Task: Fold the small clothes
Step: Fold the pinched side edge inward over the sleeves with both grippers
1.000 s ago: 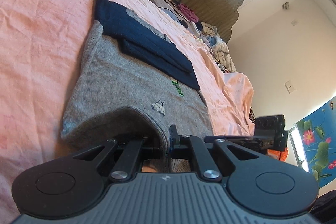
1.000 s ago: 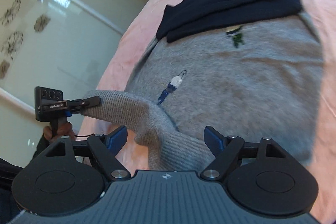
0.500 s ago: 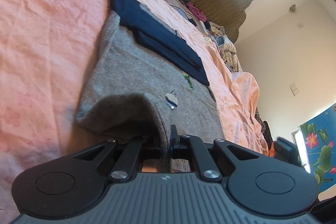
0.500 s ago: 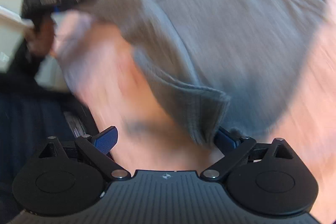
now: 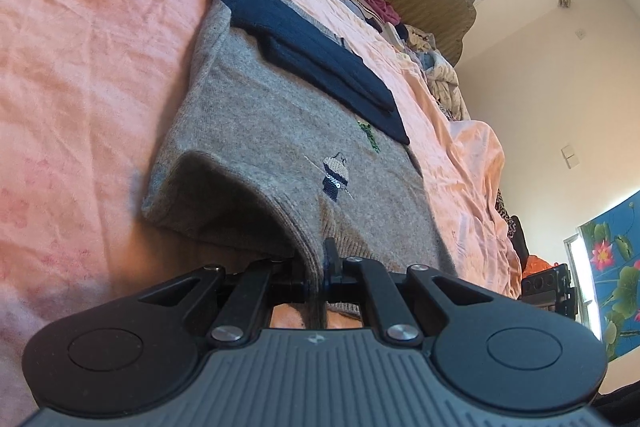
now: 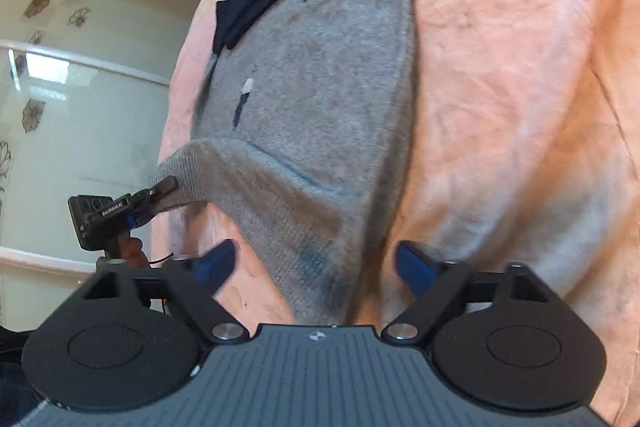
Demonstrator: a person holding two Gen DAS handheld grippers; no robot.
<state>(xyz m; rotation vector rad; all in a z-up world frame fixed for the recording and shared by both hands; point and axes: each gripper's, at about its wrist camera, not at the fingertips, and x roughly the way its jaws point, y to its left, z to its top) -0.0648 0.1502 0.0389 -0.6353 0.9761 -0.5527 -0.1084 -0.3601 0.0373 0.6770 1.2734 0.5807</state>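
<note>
Bottom hem of the sweater lifted at one corner, the other corner about to be taken

The left gripper (image 5: 318, 267) is clamped on the ribbed hem of the grey sweater (image 5: 276, 131), holding that corner up off the bed (image 5: 80, 39) so the lower part can be folded up toward the collar; the right wrist view shows the same pinch from the side. The sweater lies flat near the bed's near edge, its dark blue sleeves (image 5: 320, 67) folded across the chest at the far end, a small stitched figure (image 5: 335, 177) on the front. The right gripper (image 6: 316, 263) hovers with its blue pads wide apart on either side of the drooping hem, gripping nothing, probably lined up to take the second corner so both rise evenly.
</note>
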